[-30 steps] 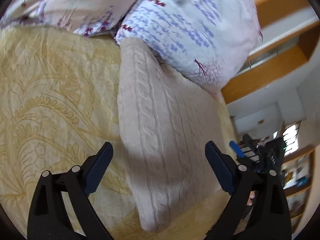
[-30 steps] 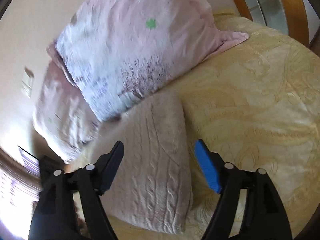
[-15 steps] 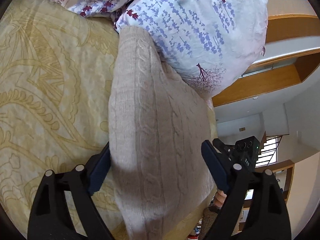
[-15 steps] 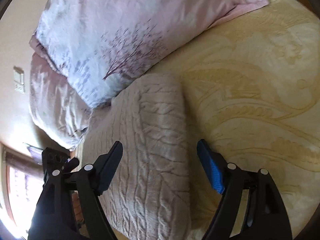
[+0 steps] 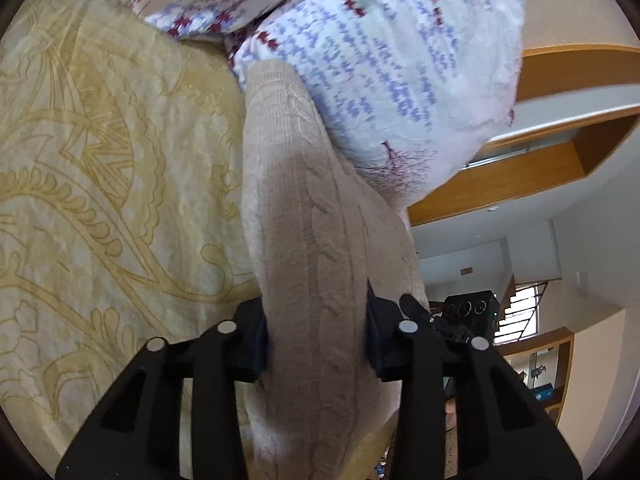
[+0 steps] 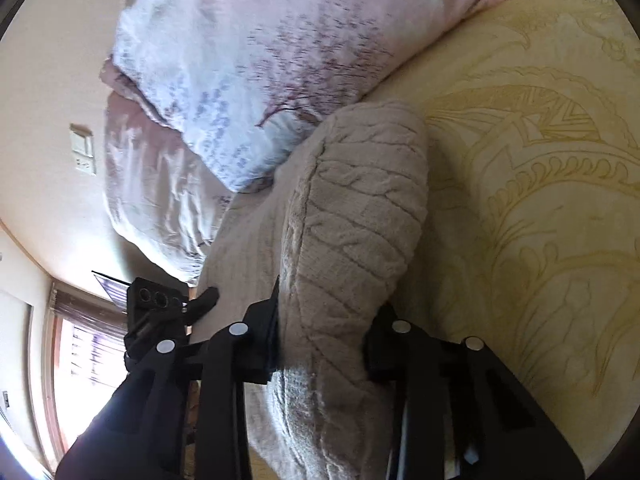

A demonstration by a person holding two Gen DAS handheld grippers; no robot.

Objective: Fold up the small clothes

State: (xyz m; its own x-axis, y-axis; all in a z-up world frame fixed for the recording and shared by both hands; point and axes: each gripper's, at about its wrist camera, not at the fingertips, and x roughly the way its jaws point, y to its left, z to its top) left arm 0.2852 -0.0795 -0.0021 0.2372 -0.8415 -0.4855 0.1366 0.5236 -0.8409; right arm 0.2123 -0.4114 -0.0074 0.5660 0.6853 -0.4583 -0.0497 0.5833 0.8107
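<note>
Sweater (image 5: 304, 208): beige cable knit, folded into a thick bundle, lying on bedspread (image 5: 100, 184), far end pressed against pillow (image 5: 392, 60).

Left gripper (image 5: 316, 332): jaws closed in on near end of sweater, pads pressed into knit on both sides, fabric bulging between them. Right gripper (image 6: 324, 344): same condition, jaws clamped on opposite end of sweater (image 6: 360, 208), knit bunched and rounded ahead of fingers.

Each gripper visible from other's camera: right unit (image 5: 468, 316) beyond right edge of sweater in left view; left unit (image 6: 160, 312) at lower left in right view, tip touching flat layer of knit.

Bedspread (image 6: 540, 200): yellow, quilted, ornamental scroll pattern. Pillow (image 6: 260, 52): white-pink, purple tree print, propped at head of bed, overlapping sweater's far edge. Second pillow (image 6: 152, 184): pinkish, beside first, against wall. Wall switch (image 6: 82, 148) noted on wall. Headboard (image 5: 500, 176): wooden, behind pillow. Both views motion-blurred at pillows.
</note>
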